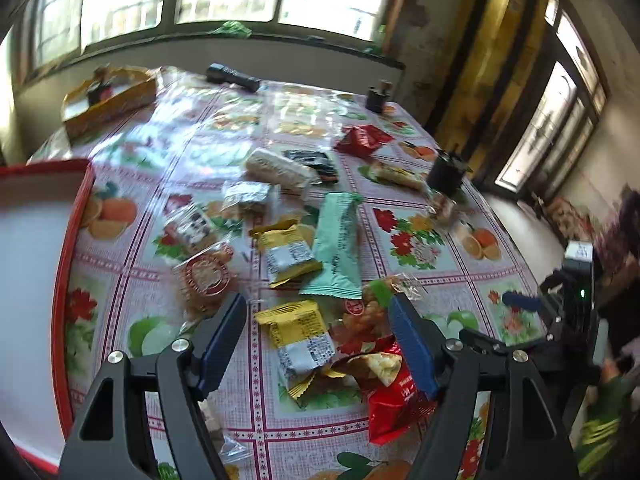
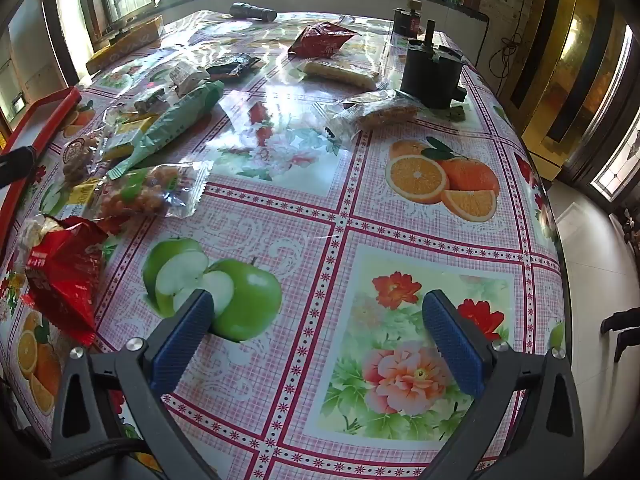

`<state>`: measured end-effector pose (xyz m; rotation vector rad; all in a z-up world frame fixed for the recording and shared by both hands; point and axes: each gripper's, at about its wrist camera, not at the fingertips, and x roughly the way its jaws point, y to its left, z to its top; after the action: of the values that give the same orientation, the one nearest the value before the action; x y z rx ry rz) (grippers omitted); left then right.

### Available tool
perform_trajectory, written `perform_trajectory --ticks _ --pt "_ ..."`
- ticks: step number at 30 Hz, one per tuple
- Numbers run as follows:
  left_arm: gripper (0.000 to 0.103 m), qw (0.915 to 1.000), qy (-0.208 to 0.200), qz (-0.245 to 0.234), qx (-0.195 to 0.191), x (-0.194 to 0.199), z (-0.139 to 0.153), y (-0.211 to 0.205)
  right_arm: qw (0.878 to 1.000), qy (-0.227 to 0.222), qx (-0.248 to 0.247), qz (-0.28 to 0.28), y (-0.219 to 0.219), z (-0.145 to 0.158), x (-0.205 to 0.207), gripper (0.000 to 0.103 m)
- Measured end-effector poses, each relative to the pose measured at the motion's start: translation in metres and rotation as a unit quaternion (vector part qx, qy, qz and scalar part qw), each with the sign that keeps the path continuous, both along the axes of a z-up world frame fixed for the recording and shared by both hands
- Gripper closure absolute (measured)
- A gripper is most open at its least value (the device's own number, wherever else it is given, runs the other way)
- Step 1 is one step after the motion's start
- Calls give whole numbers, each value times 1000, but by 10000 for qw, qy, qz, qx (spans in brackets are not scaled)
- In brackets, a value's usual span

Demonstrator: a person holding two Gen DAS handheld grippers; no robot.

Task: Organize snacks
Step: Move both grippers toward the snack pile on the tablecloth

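left gripper [image 1: 316, 312]: jaws wide, empty, above yellow foil snack packet [image 1: 298, 330] | right gripper [image 2: 316, 312]: jaws wide, empty, over fruit-print plastic tablecloth [image 2: 400, 208]

We see the snack packets [image 1: 336, 244] scattered over the middle of the bench [image 2: 360, 208], with the tray [image 1: 36, 240] at its left edge. Behind them, at the far edge below the window, lies a torch [image 1: 233, 76], and a box [image 1: 110, 98] sits in the far left corner. Two small canisters [image 2: 432, 76] stand at the far right.
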<state>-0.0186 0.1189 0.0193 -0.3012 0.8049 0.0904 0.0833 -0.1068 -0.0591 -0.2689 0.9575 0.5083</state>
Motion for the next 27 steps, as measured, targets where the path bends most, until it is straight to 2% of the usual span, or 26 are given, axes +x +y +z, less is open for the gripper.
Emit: perform_trajectory --ticks 2,6,13,16,20,22,27 --pt "29 9998 122 93 -93 0 0 1 10000 20 -10 0 0 0 -1 0" --pt "29 9996 263 103 74 -4 -1 -5 10000 20 -17 -70 3 1 -2 0" --pt "29 9989 454 -50 127 -12 -5 -8 10000 4 16 -63 -4 1 -11 0" --pt "29 9986 497 -37 166 -17 -5 -4 9980 100 9 -624 1 1 -10 0" --pt "29 9984 538 91 130 -24 -6 6 9978 255 38 -614 -1 1 -3 0" --pt "29 9983 561 122 143 -28 -6 10 9985 238 186 -454 -1 7 -7 0" --pt "29 9972 537 268 451 -41 3 17 9925 -53 942 -778 -8 33 -39 0"
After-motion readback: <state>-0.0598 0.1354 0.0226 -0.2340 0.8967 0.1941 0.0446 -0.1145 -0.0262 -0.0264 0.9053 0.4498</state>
